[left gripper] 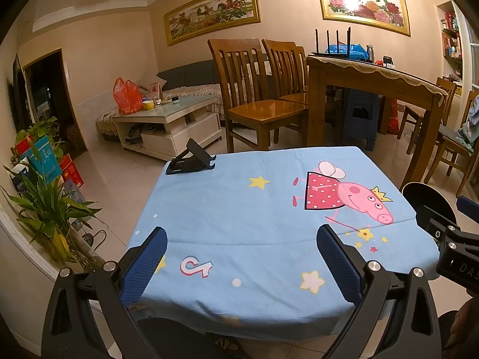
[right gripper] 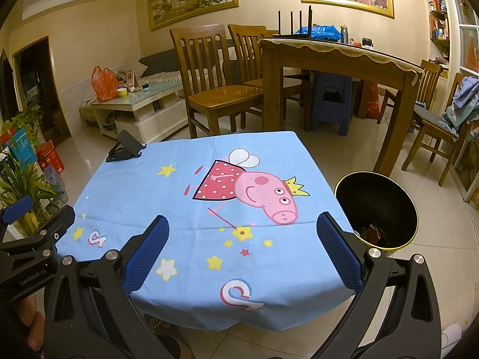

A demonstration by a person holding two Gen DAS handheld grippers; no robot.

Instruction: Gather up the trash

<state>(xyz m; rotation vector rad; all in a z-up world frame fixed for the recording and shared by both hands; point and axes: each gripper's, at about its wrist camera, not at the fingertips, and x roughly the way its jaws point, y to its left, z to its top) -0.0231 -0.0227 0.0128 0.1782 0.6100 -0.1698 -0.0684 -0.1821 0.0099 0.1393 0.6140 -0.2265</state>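
A small table under a light blue cartoon-pig cloth (left gripper: 227, 209) (right gripper: 167, 197) fills the middle of both views. My left gripper (left gripper: 242, 264) hovers open over its near edge, nothing between the blue pads. My right gripper (right gripper: 242, 254) is open too, over the near right part of the cloth. A black waste bin with a yellow rim (right gripper: 377, 209) stands on the floor right of the table, with some brown and pale scraps at its bottom; its rim shows partly in the left wrist view (left gripper: 425, 197). No loose trash shows on the cloth.
A black folding phone stand (left gripper: 191, 158) (right gripper: 124, 148) sits on the table's far left corner. Beyond are wooden chairs (left gripper: 257, 95), a wooden dining table (left gripper: 374, 89), a white coffee table (left gripper: 167, 119) with an orange bag, and potted plants (left gripper: 45, 206) at left.
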